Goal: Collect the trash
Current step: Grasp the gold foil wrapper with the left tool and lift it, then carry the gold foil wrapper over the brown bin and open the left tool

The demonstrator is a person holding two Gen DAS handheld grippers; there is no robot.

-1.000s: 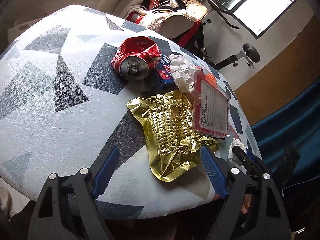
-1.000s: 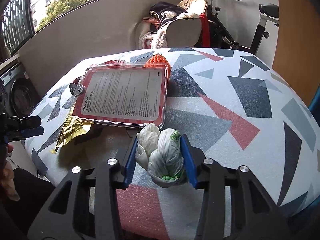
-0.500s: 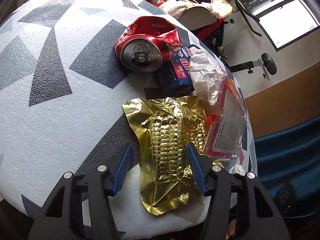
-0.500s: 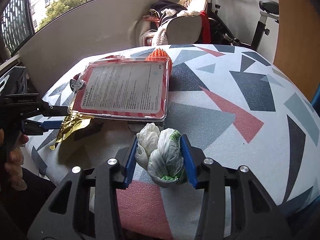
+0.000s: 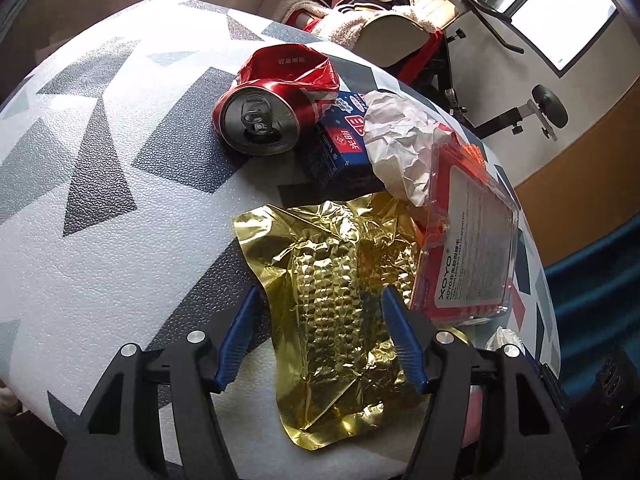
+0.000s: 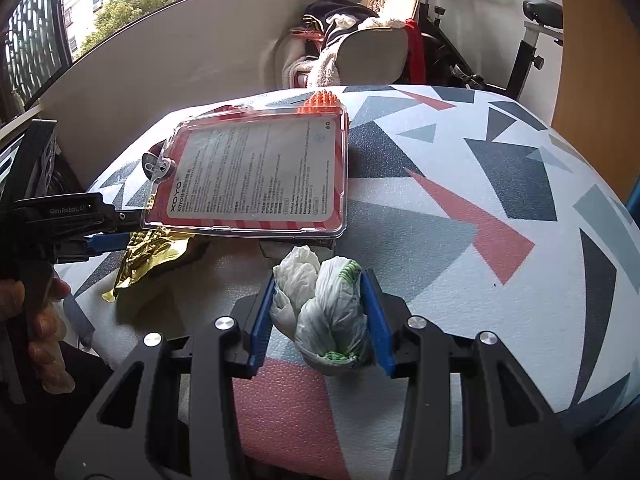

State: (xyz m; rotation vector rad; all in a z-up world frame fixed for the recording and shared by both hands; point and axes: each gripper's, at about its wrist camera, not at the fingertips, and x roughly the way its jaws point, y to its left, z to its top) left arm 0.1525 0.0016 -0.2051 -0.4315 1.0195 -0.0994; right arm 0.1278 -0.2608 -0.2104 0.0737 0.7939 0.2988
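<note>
A crumpled gold foil wrapper (image 5: pixel 340 380) lies flat on the patterned table (image 5: pixel 100 220). My left gripper (image 5: pixel 322 300) straddles it with its jaws opening; the left pad stands clear of the foil and the right pad is at its edge. Behind it lie a crushed red can (image 5: pixel 272 108), a blue box (image 5: pixel 340 148), crumpled white paper (image 5: pixel 400 144) and a clear blister pack (image 5: pixel 468 248). My right gripper (image 6: pixel 319 280) is shut on a balled white-and-green plastic bag (image 6: pixel 324 312) near the table's front edge, just in front of the blister pack (image 6: pixel 260 176).
An orange spiky item (image 6: pixel 322 102) pokes out behind the blister pack. A chair piled with clothes (image 6: pixel 360 52) and an exercise bike (image 6: pixel 532 40) stand beyond the table. A person's hand (image 6: pixel 44 340) holds the left gripper at the table's left edge.
The left gripper moved forward and down over the gold wrapper; its jaws narrowed around it, then widened a little. The right gripper and its bag stayed put.
</note>
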